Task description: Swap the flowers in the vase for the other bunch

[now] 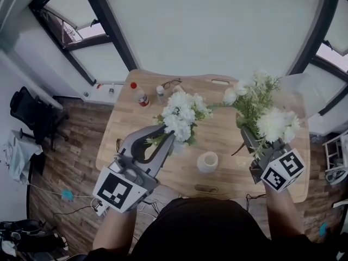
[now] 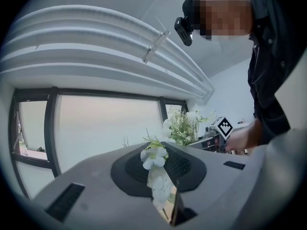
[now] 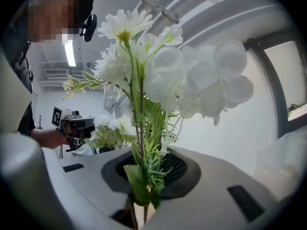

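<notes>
L gripper (image 1: 163, 140) clenched on left bunch (image 1: 182, 116) stems, R gripper (image 1: 249, 137) clenched on right bunch (image 1: 261, 110); both held above bench (image 1: 217, 126), apart so blooms don't tangle. Vase (image 1: 207, 161) empty between them, prob ready for new bunch

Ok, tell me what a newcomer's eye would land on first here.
Two bunches of white flowers held above the wooden table strike first: the left gripper is shut on the rounder bunch at mid-table, the right gripper on the taller bunch to the right. Between them, near the table's front edge, stands a small white vase with no flowers in it.
</notes>
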Action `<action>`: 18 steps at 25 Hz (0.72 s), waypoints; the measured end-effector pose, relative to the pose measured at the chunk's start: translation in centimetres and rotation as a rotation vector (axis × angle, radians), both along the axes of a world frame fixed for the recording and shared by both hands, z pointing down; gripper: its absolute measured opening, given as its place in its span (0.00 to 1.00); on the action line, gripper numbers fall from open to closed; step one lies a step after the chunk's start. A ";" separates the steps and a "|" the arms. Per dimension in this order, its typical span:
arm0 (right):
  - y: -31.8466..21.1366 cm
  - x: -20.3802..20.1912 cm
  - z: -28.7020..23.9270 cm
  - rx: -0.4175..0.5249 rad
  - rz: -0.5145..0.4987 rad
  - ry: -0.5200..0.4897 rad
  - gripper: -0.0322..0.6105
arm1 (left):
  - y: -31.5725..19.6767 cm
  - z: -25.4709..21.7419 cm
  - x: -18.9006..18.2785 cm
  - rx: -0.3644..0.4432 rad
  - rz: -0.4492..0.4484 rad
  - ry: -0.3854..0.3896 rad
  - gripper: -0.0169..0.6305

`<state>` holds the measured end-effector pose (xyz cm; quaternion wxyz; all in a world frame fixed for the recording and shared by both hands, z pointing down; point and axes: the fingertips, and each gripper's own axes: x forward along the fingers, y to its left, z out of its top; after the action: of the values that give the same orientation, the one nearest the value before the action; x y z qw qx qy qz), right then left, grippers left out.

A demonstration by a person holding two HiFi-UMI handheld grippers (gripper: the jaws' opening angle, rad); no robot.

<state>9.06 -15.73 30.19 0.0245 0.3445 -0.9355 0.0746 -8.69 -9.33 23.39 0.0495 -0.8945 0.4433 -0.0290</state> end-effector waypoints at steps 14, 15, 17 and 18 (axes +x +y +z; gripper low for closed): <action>1.2 -8.1 0.4 -0.023 -0.130 0.007 0.20 | -0.5 1.7 -8.4 -0.034 -0.132 0.008 0.11; 1.5 -7.8 0.5 -0.023 -0.134 0.010 0.20 | -0.7 1.9 -8.3 -0.024 -0.140 0.013 0.11; 1.9 -7.2 0.9 -0.024 -0.138 0.013 0.20 | -1.0 2.4 -8.0 -0.020 -0.157 0.022 0.11; 2.0 -7.1 1.2 -0.024 -0.140 0.011 0.20 | -1.1 2.7 -7.9 -0.026 -0.166 0.027 0.11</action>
<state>1.96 -13.75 31.42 0.0389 0.2783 -0.9562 0.0821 -16.59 -10.47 26.05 0.0294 -0.8556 0.5161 -0.0265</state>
